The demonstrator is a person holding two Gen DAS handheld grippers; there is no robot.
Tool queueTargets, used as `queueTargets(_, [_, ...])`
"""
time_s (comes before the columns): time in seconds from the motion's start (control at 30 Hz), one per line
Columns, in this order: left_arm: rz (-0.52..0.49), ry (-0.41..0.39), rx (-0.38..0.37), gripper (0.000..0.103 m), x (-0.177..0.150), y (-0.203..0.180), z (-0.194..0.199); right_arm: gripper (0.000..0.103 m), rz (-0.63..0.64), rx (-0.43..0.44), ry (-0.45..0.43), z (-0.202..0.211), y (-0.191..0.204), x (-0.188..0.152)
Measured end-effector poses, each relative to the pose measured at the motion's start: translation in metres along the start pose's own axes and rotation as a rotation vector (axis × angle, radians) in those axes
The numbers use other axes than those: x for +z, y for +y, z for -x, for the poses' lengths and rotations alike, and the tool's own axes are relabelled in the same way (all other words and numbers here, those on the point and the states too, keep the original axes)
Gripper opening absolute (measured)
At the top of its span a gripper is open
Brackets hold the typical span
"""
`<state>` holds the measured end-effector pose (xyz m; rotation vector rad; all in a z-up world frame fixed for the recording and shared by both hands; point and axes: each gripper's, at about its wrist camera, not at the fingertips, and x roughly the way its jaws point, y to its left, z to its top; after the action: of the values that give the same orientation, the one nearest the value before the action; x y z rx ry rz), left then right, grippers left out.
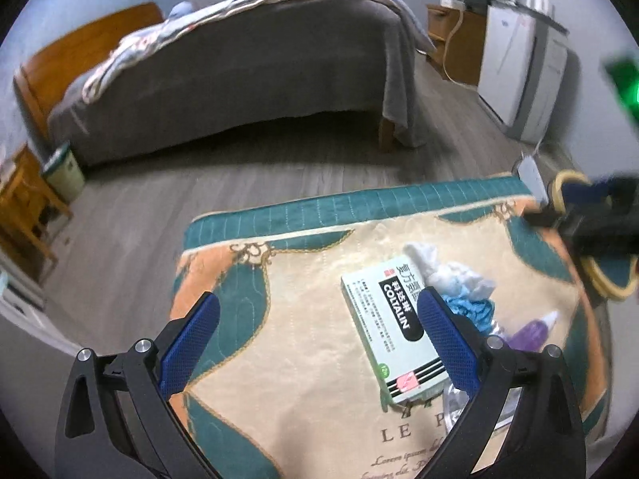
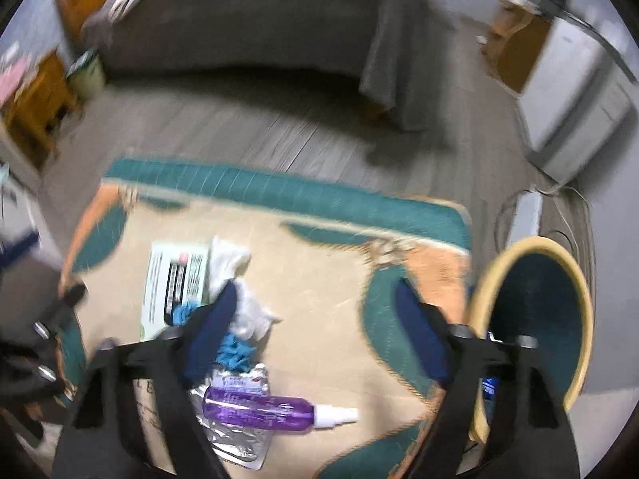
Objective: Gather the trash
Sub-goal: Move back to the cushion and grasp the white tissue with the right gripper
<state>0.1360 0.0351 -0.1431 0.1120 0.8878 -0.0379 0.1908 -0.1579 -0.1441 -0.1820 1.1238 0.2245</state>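
On a patterned cloth-covered table [image 1: 303, 359] lies a pile of trash: a white-green Coltalin medicine box [image 1: 393, 327], crumpled white tissue [image 1: 447, 267], a blue crumpled scrap [image 1: 471, 309] and a purple spray bottle [image 1: 531, 333]. My left gripper [image 1: 319, 327] is open and empty above the cloth, left of the box. In the right wrist view, blurred, my right gripper [image 2: 315, 315] is open and empty above the box [image 2: 175, 279], tissue [image 2: 239, 279], purple bottle [image 2: 263, 407] and a silver blister pack [image 2: 235, 439]. A yellow-rimmed dark bin [image 2: 539, 319] stands at the right.
A grey-covered bed [image 1: 239, 72] stands across the wooden floor [image 1: 279, 167]. A white appliance [image 1: 519, 68] and wooden stand are at the right, a small bin [image 1: 64, 171] and wooden furniture at the left. The right gripper also shows at the right edge of the left wrist view [image 1: 591, 219].
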Motion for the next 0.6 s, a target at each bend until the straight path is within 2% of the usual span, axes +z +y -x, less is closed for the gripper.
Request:
queueTargets(0.17, [0.005, 0.019, 0.004, 0.098, -0.004, 0.010, -0.008, 0.046, 0.041, 0.055, 0.080, -0.030, 0.027, -0.002])
queueTargets(0.27, [-0.007, 0.030, 0.001, 0.098, -0.007, 0.013, -0.013, 0.038, 0.024, 0.096, 0.123, -0.043, 0.036, -0.001])
queueTargets(0.47, [-0.041, 0.066, -0.013, 0.098, -0.014, 0.006, -0.028, 0.037, -0.004, 0.118, 0.208, -0.070, 0.042, -0.003])
queueTargets(0.57, [-0.065, 0.079, -0.026, 0.098, -0.016, -0.001, -0.035, 0.019, -0.041, 0.182, 0.229, -0.074, 0.040, -0.003])
queueTargets(0.6, [-0.072, 0.084, -0.035, 0.098, -0.017, -0.004, -0.037, 0.017, -0.048, 0.189, 0.232, -0.073, 0.039, -0.002])
